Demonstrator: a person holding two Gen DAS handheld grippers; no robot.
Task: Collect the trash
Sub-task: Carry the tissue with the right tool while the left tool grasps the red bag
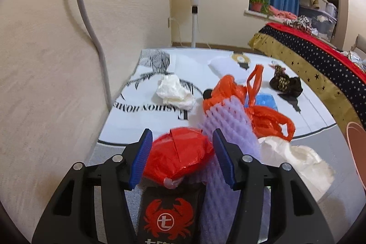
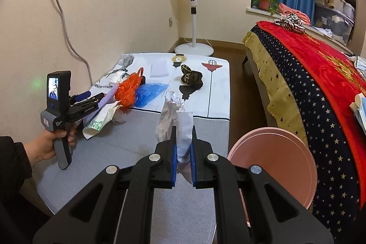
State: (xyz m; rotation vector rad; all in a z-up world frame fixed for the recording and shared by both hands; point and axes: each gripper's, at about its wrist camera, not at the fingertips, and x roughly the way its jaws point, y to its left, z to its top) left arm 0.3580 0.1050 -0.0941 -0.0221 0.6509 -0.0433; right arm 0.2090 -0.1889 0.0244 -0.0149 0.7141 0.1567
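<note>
— Gripping crumpled white paper, right hand-held gripper hangs at six o'clock; pink bin at four.
— Left hand-held gripper clenches red wrapper on worktop.

Basin between table and bed

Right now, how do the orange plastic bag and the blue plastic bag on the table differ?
The orange plastic bag is bunched into a tall heap with a handle loop sticking up; the blue plastic bag lies flatter and spread out. The orange one sits nearer the left claw, beside the purple foam net; the blue one lies on its far side, toward the table's middle. Both are crumpled thin plastic, touching each other, and neither is gripped.
</note>
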